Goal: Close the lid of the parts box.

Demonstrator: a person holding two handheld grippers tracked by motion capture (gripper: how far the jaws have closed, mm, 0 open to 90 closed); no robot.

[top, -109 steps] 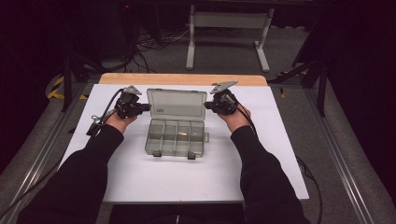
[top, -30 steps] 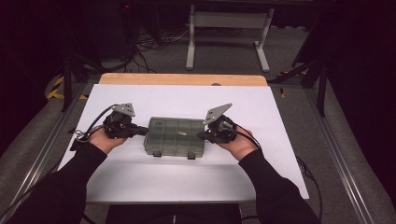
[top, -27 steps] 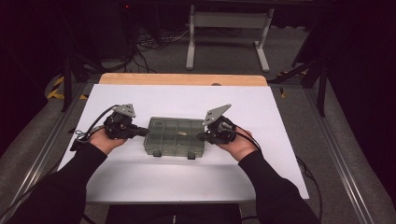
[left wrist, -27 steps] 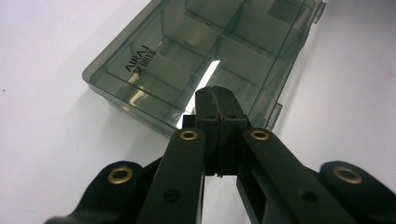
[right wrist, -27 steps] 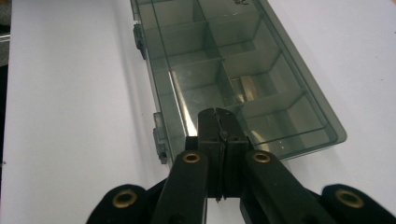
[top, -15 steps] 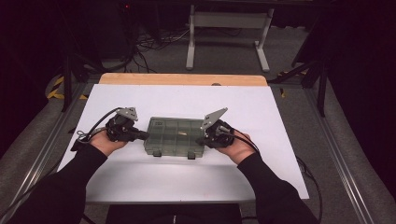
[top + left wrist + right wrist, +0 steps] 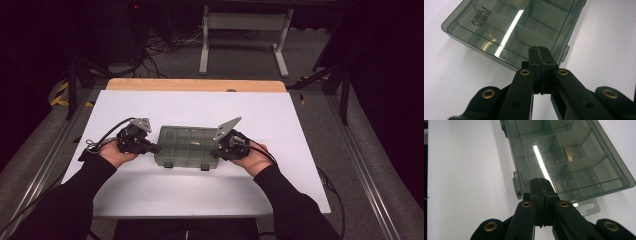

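Both sets of jaws are pressed tight together, holding nothing. The left gripper (image 7: 148,148) touches one short end of the closed see-through box (image 7: 188,146), the right gripper (image 7: 218,150) the other. The box lies flat mid-table, nearer the front edge of the white table (image 7: 200,195).

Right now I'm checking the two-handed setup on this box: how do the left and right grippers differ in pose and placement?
The left gripper meets the left end of the smoky compartment box, the end with the printed brand; the right gripper meets the right end, by the hang tab. The left gripper's grey plate lies nearly flat; the right gripper's plate tilts up steeply. Both have jaws shut, gripping nothing, tips over the closed lid's edge.
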